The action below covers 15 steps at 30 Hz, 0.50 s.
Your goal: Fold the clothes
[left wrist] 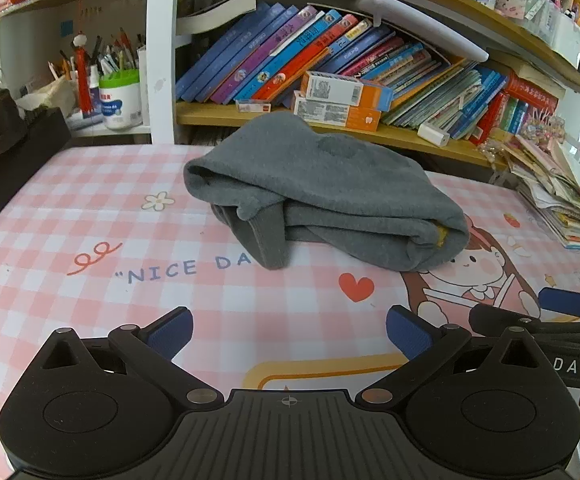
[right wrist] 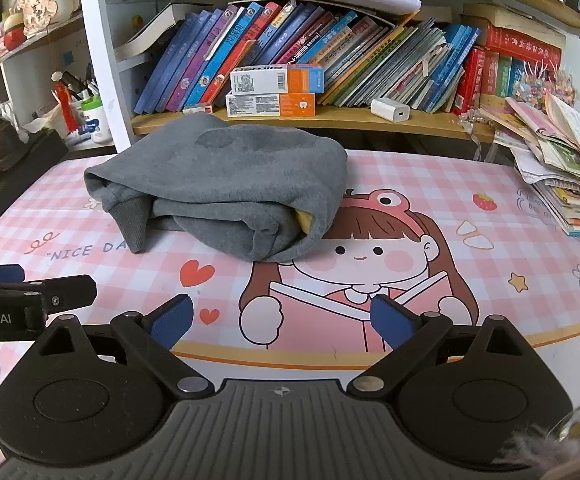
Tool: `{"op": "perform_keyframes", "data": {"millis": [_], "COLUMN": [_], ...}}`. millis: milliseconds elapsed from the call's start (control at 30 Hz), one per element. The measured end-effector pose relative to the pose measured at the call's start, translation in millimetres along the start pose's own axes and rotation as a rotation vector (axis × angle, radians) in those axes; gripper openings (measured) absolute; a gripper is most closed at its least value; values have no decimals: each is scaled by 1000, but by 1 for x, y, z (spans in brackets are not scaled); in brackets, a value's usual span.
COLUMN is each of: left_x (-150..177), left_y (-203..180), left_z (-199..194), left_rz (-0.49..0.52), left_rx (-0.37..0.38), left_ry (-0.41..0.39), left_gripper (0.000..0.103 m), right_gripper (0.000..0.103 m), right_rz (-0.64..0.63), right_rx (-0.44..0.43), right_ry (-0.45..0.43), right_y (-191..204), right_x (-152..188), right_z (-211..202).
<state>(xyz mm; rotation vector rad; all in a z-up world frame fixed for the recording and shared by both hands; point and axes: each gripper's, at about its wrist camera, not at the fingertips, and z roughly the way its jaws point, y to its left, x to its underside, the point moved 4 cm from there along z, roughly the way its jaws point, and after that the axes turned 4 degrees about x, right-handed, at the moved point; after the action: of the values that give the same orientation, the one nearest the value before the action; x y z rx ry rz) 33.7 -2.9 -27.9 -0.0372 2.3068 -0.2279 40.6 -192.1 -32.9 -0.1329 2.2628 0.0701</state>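
Left gripper [left wrist: 289,334] has its fingers spread wide, blue pads [left wrist: 170,334] facing each other w/ nothing between them; it sits low over the pink checked table mat [left wrist: 90,216], well short of the garment. Right gripper [right wrist: 281,322] is likewise spread apart and empty, hovering over the cartoon girl print [right wrist: 364,256] on the mat. Each gripper shows at the edge of the other's view: the right one pokes in at far right of the left wrist view, the left one at far left of the right wrist view, so the two sit side by side, near each other.

Grey sweatshirt [left wrist: 322,192] lies folded into a thick bundle on the mat, towards the back, near the bookshelf [left wrist: 394,132]. A ribbed cuff [left wrist: 270,240] sticks out of the bundle's front-left and partly covers the "NICE DA" lettering [left wrist: 162,270]. A bit of yellow [right wrist: 305,220] peeks from the fold at the front-right. Neither gripper touches the fabric.

Behind: leaning books [right wrist: 250,52], two orange-and-white boxes [right wrist: 274,92] stacked on the shelf, a white charger [right wrist: 390,109] beside them. A stack of booklets [right wrist: 562,184] sits at the mat's right edge, a pen cup [left wrist: 120,96] back left.
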Motion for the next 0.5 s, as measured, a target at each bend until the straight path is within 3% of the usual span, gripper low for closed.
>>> {"op": "perform_keyframes", "data": {"millis": [500], "left_x": [-1], "left_y": [0], "left_z": [5], "left_rz": [-2], "left_rx": [18], "left_ry": [-1], "left_gripper": [103], "right_gripper": [93], "right_rz": [-27], "right_rx": [2], "right_ry": [5], "right_y": [2], "right_x": [-3], "right_z": [7]}}
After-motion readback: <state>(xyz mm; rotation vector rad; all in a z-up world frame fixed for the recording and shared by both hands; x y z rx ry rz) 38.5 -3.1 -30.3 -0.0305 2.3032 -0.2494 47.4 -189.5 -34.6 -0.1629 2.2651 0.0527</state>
